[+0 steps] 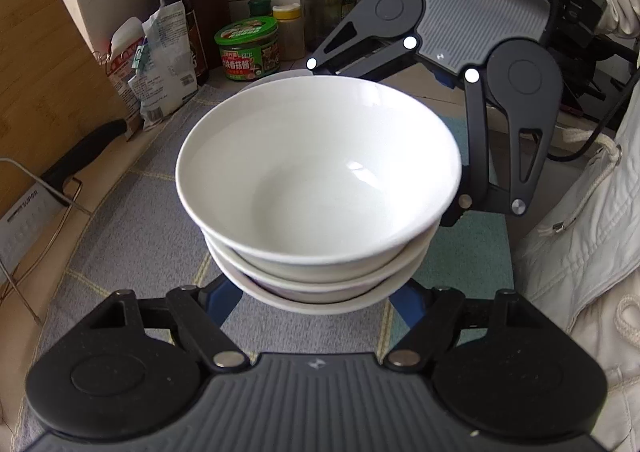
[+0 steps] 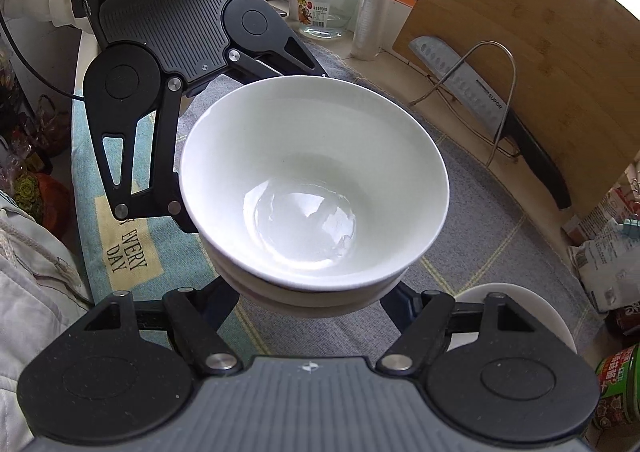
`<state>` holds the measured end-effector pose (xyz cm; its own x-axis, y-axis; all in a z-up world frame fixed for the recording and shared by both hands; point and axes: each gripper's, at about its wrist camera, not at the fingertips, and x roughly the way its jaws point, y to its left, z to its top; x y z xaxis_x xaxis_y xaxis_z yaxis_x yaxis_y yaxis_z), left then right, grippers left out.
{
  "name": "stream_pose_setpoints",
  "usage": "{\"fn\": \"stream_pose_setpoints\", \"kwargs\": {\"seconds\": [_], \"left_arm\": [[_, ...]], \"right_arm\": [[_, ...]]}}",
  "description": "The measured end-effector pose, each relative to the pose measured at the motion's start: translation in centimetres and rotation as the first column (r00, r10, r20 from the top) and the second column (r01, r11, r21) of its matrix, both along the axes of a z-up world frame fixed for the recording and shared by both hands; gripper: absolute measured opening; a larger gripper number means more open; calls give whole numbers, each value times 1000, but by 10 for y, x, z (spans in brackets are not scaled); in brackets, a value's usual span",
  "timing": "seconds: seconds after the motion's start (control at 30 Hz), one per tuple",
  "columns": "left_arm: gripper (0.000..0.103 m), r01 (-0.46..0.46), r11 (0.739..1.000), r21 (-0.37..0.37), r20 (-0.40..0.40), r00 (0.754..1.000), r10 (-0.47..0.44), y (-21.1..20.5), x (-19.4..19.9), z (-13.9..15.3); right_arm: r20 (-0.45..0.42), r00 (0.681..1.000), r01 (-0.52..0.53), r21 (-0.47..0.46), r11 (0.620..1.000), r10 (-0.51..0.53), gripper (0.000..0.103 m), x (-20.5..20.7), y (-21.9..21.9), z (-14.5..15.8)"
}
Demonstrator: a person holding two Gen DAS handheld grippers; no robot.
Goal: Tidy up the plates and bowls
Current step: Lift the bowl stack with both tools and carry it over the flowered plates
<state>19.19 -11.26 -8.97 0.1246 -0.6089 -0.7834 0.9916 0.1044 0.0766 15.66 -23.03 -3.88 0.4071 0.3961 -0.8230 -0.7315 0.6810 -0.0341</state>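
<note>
Two grippers, one stack of bowls, one further white dish, one board, one knife, several jars and bottles.

Board (image 2: 532, 64): wood, leaning upright, upper right of the right wrist view. Knife (image 2: 480, 104) propped against it in a wire stand, blade up, black handle down.

Cloth (image 1: 132, 220): grey with pale grid lines, covering the counter beneath everything; a teal part bears printed words at the left of the right wrist view.

Stack (image 1: 320, 188): three white bowls nested, glossy, plain, centre frame in both views, standing over the cloth. Top bowl holds nothing visible (only window glare on its floor). The lower two show as rims only.

Left gripper (image 1: 318, 294): fingers spread wide either side of the stack's base, the blue pads (image 1: 224, 302) close to the lowest bowl; contact cannot be judged, the tips hide under the rim.

Right gripper (image 2: 310, 302): same posture from the opposite side, spread wide about the base, grip likewise not readable.

White dish (image 2: 520, 304): one, lower right in the right wrist view, partly hidden behind the gripper.

Jar (image 2: 326, 0): clear glass, yellow-green lid, looks empty, upper centre.

Tub (image 1: 248, 48): green, labelled, lid on, upper centre of the left wrist view.
</note>
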Motion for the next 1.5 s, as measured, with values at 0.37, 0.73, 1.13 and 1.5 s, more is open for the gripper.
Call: {"fn": "stream_pose_setpoints", "kwargs": {"seconds": [0.37,0.73,1.13,1.5], "left_arm": [[79,48,999,-25,1,999,-48,-65,1,-3],[79,121,992,-31,15,993,-120,-117,12,-11],[79,143,989,-23,-7,990,-143,-146,32,-29],[79,135,991,-20,-24,990,-135,-154,41,-38]], "right_arm": [[17,998,58,-20,998,-58,81,-7,-64,5],[21,990,140,-48,989,-140,81,-4,-113,-2],[-10,980,195,-56,979,-196,81,9,-139,-18],[-20,976,214,-62,975,-215,80,15,-146,-24]]}}
